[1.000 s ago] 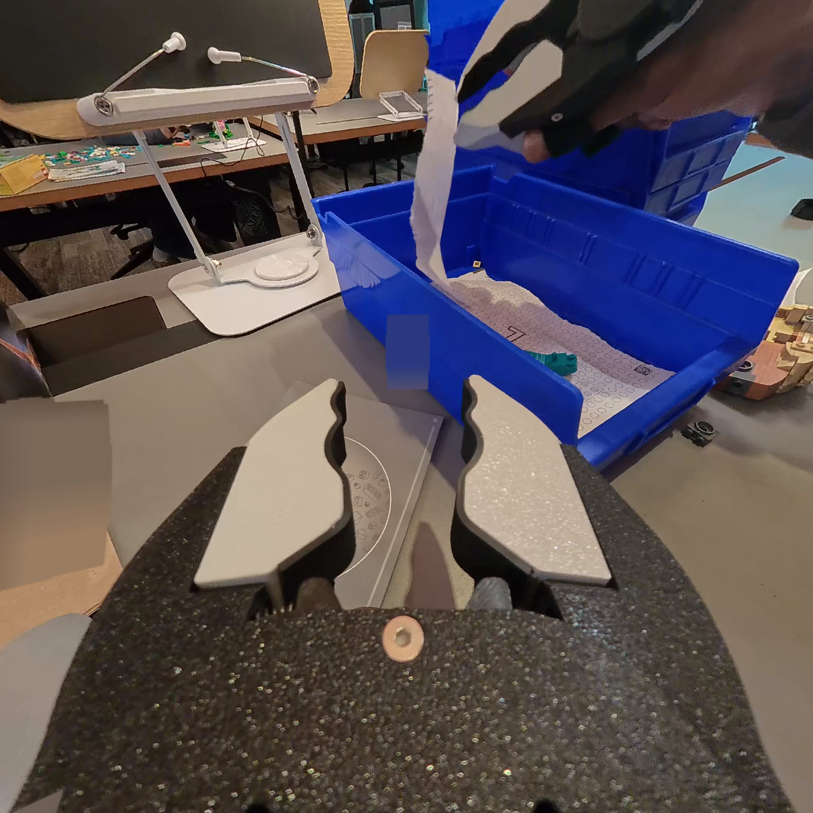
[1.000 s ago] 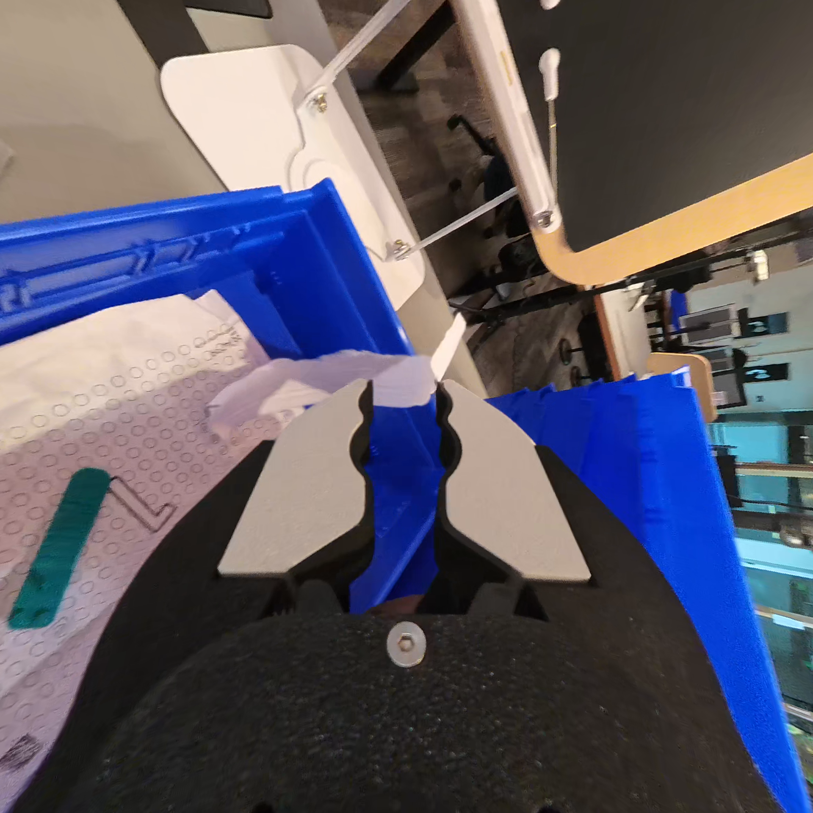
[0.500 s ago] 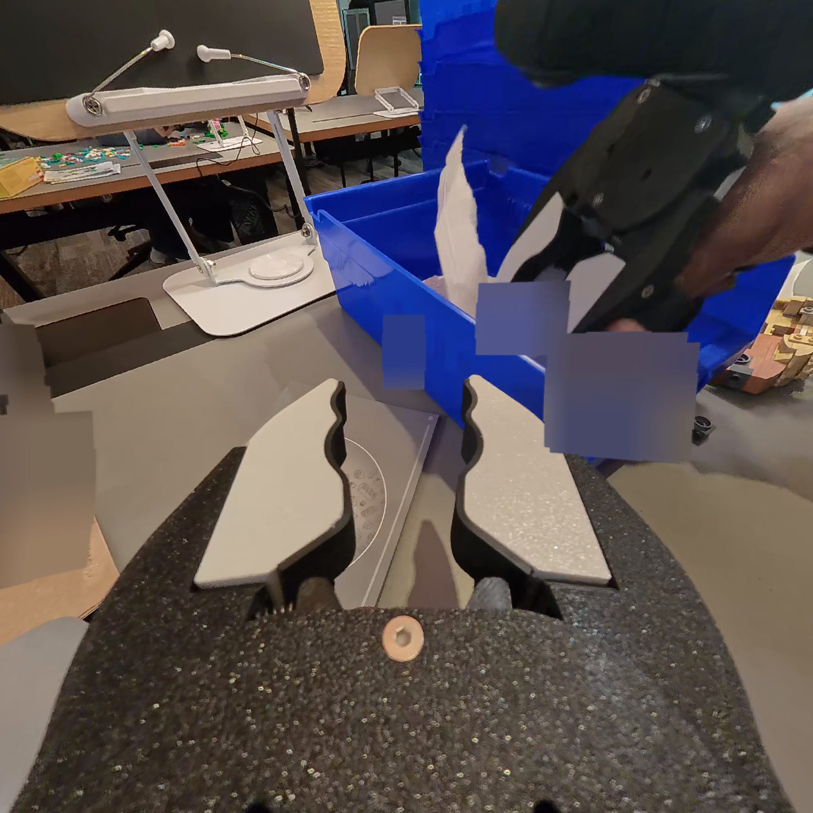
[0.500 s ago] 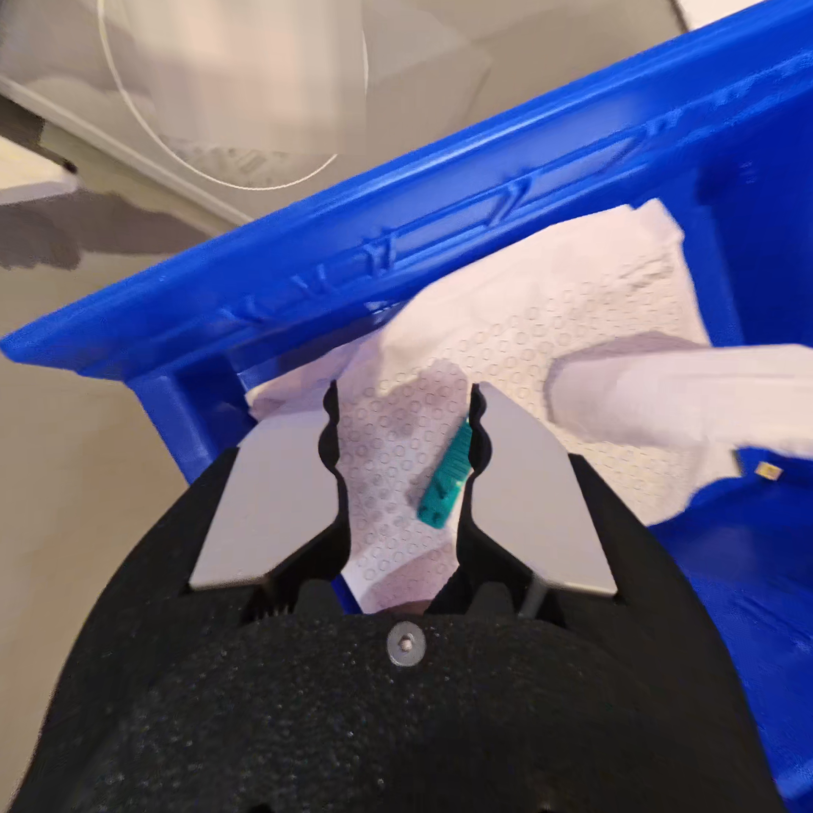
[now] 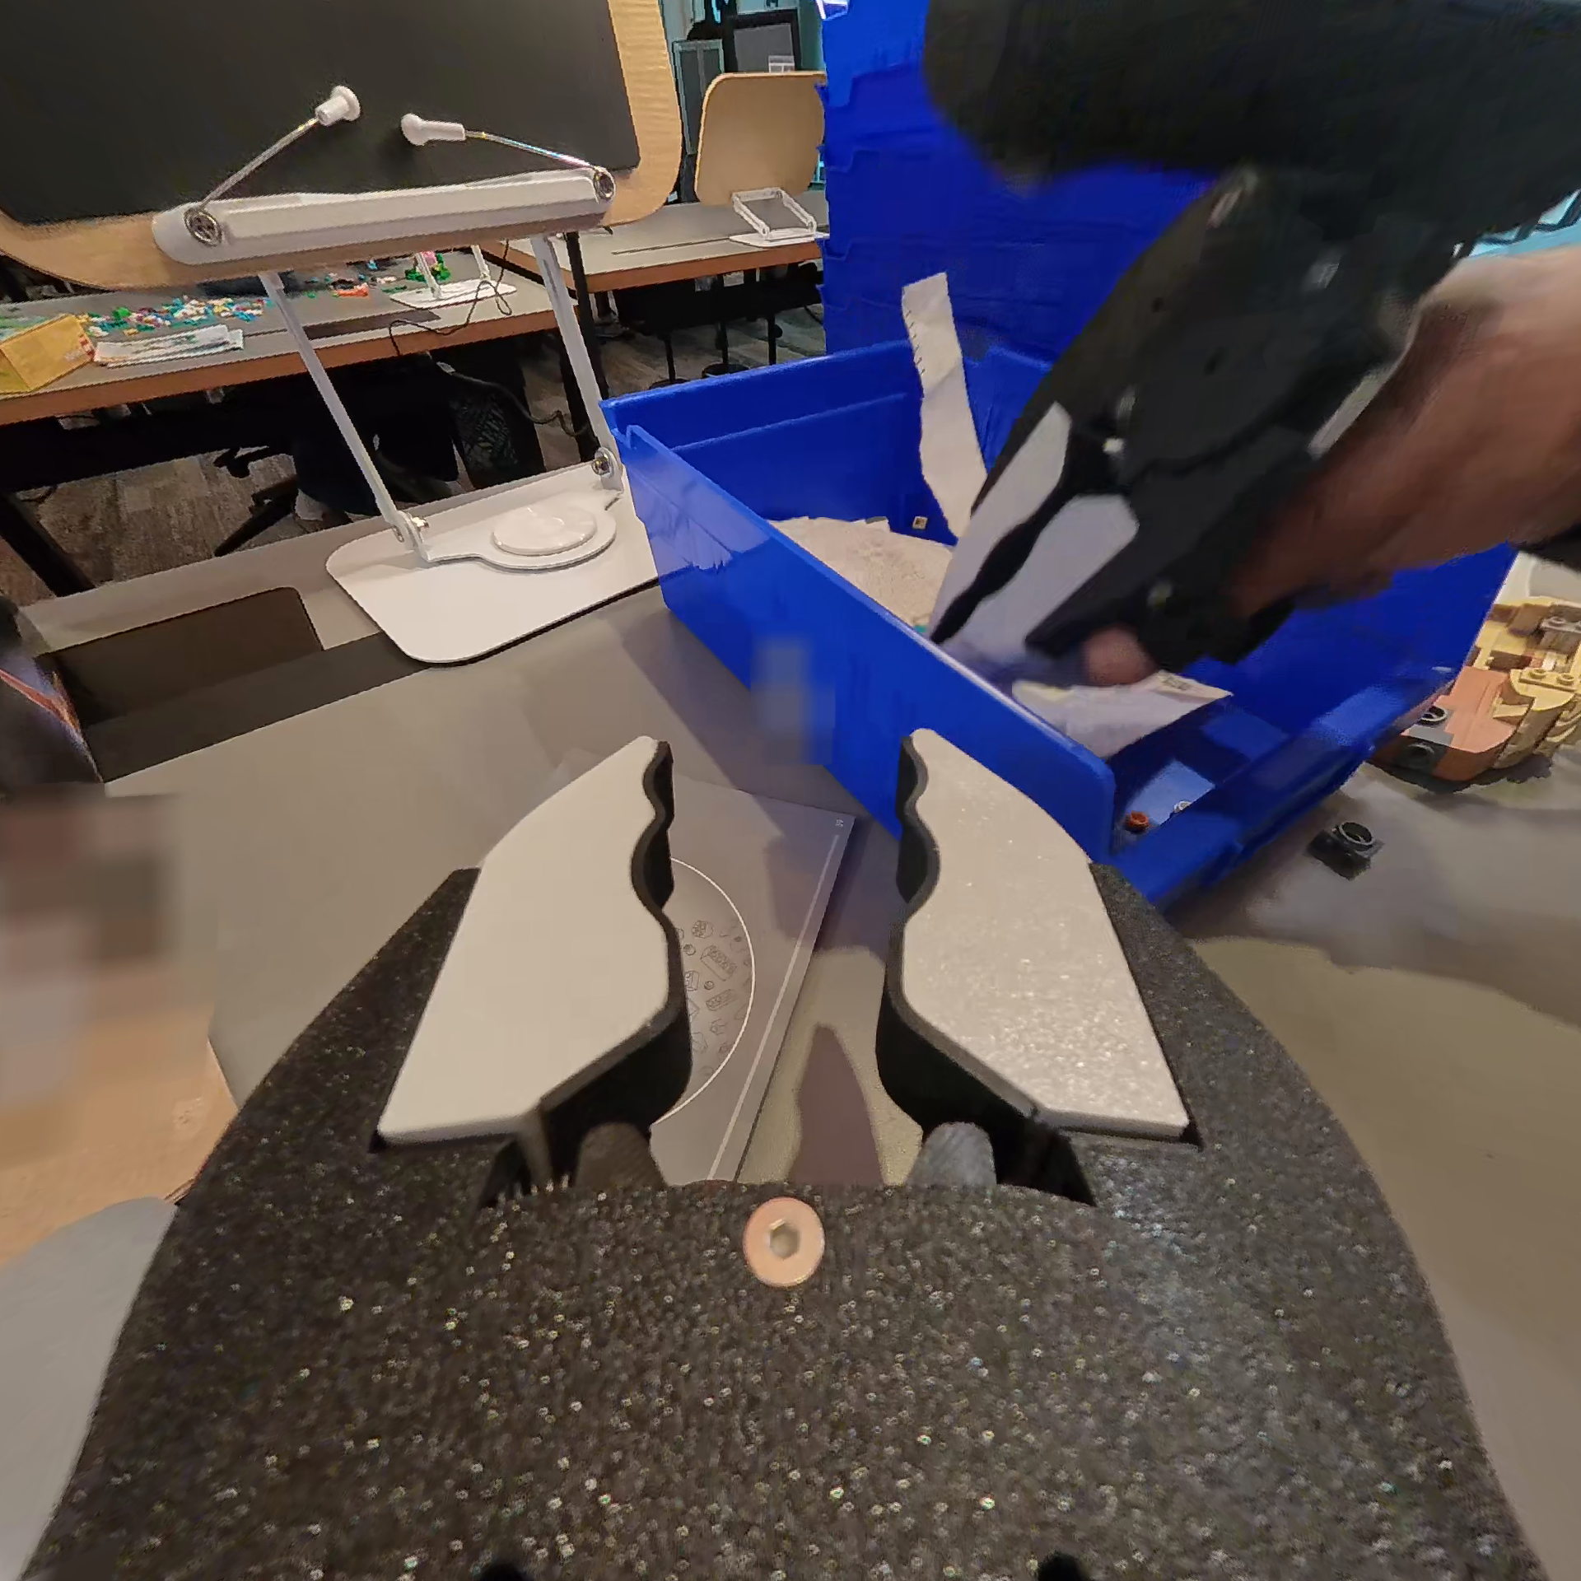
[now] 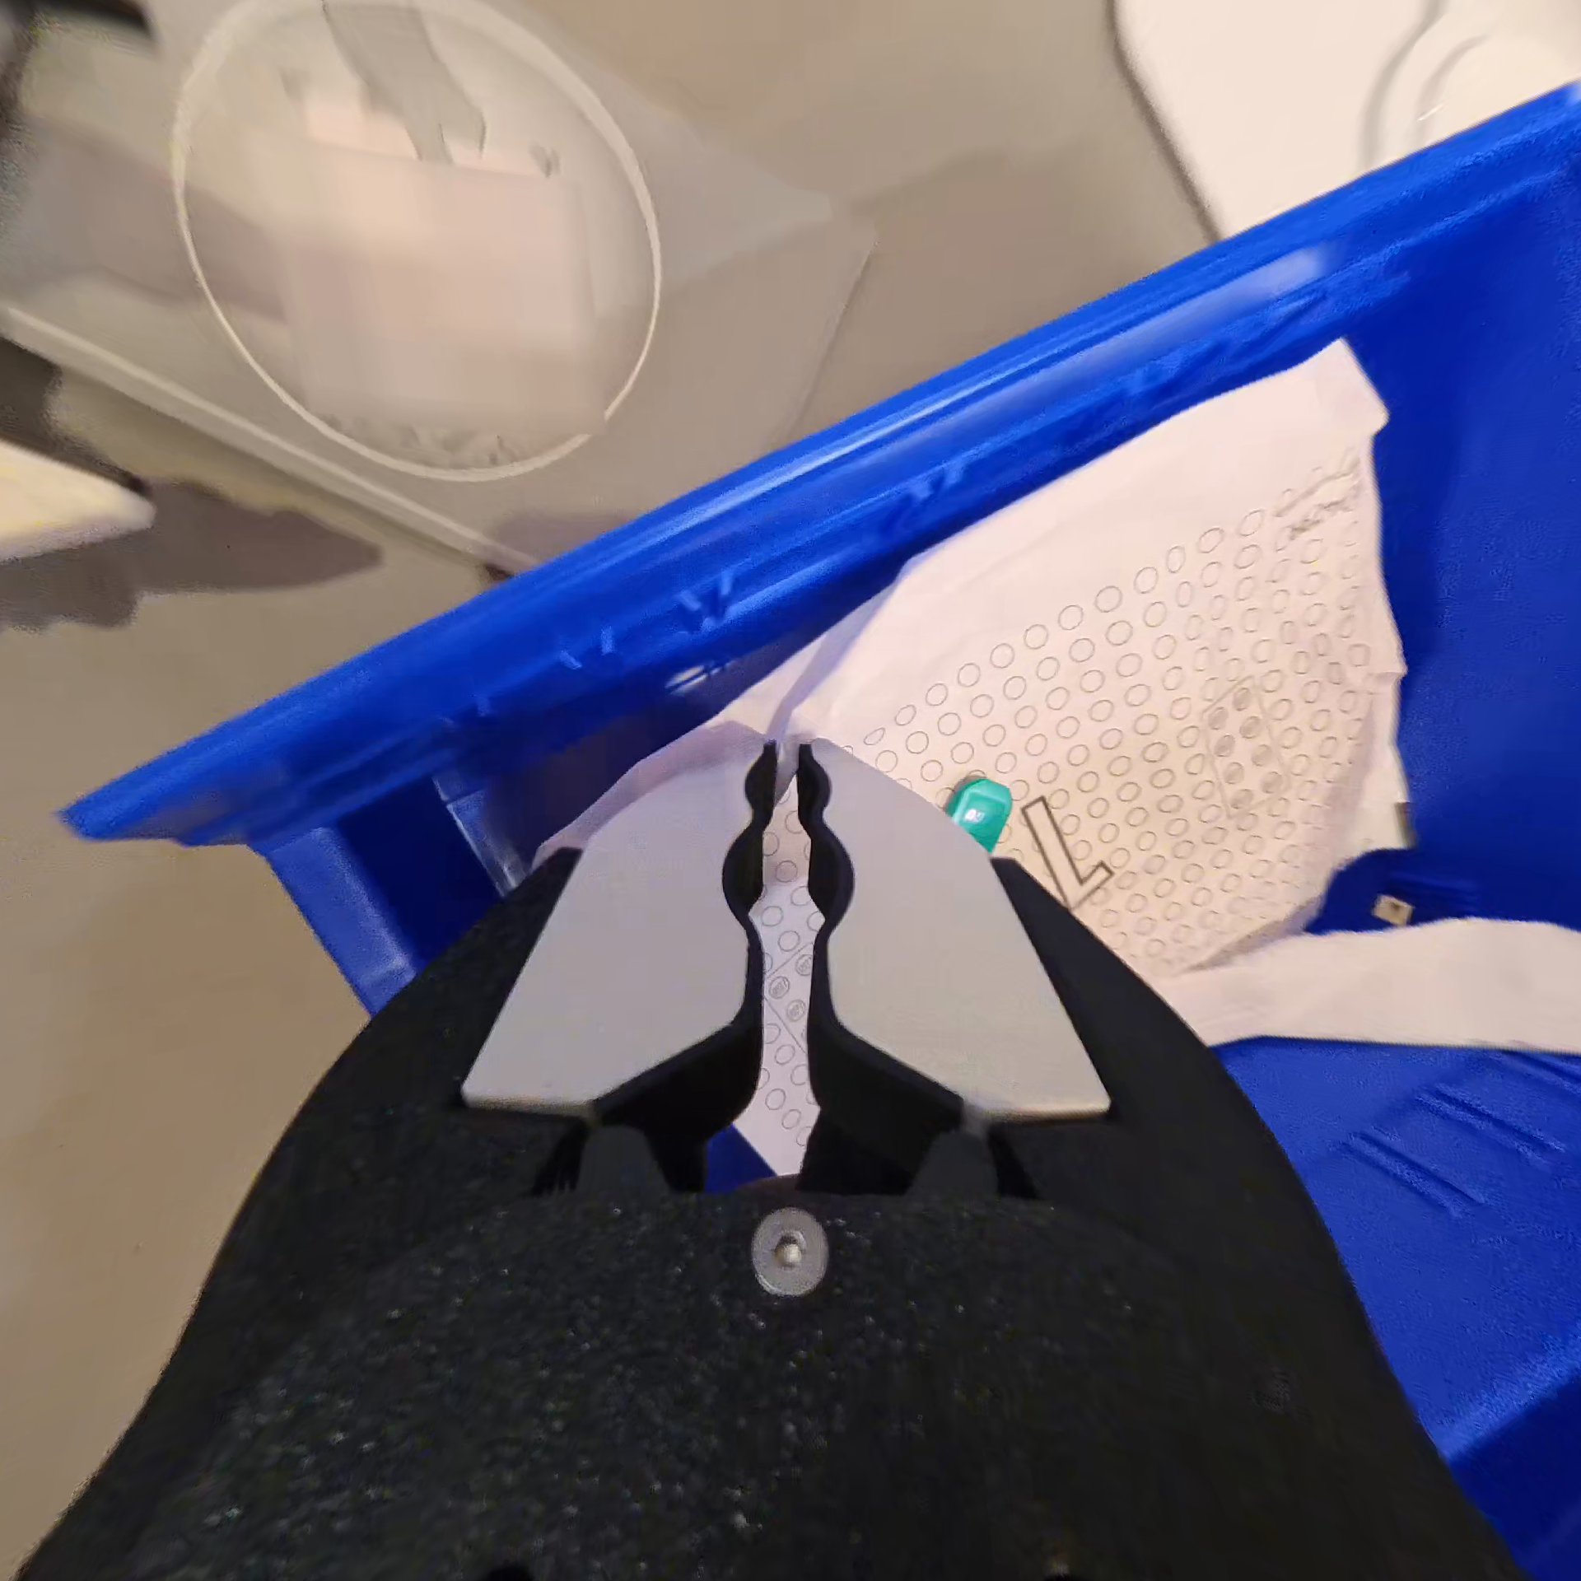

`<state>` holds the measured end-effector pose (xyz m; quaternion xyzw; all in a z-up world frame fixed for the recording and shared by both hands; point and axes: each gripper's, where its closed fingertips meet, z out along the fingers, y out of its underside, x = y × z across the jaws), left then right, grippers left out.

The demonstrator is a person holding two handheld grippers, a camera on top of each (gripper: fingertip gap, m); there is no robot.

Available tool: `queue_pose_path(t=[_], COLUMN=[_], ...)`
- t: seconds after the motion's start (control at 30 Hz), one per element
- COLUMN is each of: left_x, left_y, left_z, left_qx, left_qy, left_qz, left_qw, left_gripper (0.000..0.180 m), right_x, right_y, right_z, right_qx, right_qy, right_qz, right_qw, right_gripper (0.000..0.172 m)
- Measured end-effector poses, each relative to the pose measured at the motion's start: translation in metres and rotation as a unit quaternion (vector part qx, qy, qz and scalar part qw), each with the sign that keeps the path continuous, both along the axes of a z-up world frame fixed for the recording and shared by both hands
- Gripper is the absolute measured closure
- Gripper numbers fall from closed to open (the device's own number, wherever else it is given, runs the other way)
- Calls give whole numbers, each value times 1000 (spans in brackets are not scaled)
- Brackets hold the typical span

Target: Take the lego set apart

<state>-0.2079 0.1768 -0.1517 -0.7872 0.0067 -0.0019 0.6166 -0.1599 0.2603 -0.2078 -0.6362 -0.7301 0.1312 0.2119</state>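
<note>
My right gripper [image 6: 785, 757] is down inside the blue bin [image 6: 770, 547], close to its near wall. Its fingertips are shut on a raised fold of the white paper bag [image 6: 1155, 684] printed with small circles. A small green piece [image 6: 975, 813] lies on the bag just right of my right finger, outside the grasp. The left wrist view shows this gripper [image 5: 950, 624] dipping into the bin [image 5: 855, 684], held by a hand. My left gripper [image 5: 783, 761] is open and empty, over a grey booklet [image 5: 761, 864] on the table.
A torn white paper strip [image 5: 937, 393] sticks up in the bin. A white desk lamp base [image 5: 479, 582] stands left of the bin, and stacked blue bins [image 5: 924, 214] stand behind it. A brown brick model [image 5: 1514, 710] and a small black piece [image 5: 1347, 843] lie to the right. There is about 11 centimetres between the tips of the two grippers.
My right gripper dropped from the paper strip into the bin, opened around the green piece, then closed on a fold of the bag with the green piece left outside. My left gripper stayed still.
</note>
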Motion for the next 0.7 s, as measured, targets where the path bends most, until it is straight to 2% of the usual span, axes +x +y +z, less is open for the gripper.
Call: queue_pose_path(t=[0.23,0.33,0.53,0.7], left_x=[2,2,2,2], left_y=[0,1,1,1], left_z=[0,-2,-4,-4], left_qx=[-1,-2,-5,-5], left_qy=[3,3,7,5], left_qz=[-2,-1,-1,-1], left_qw=[1000,1000,1000,1000], left_gripper=[130,130,130,130], right_x=[-4,2,25,82], right_y=[22,26,16,-2], right_z=[104,131,178,215], right_qx=[-56,-67,-14,80], right_qy=[187,234,299,302], right_qz=[-41,-36,6,55], right_qw=[980,969,954,948], right_gripper=[168,168,169,169])
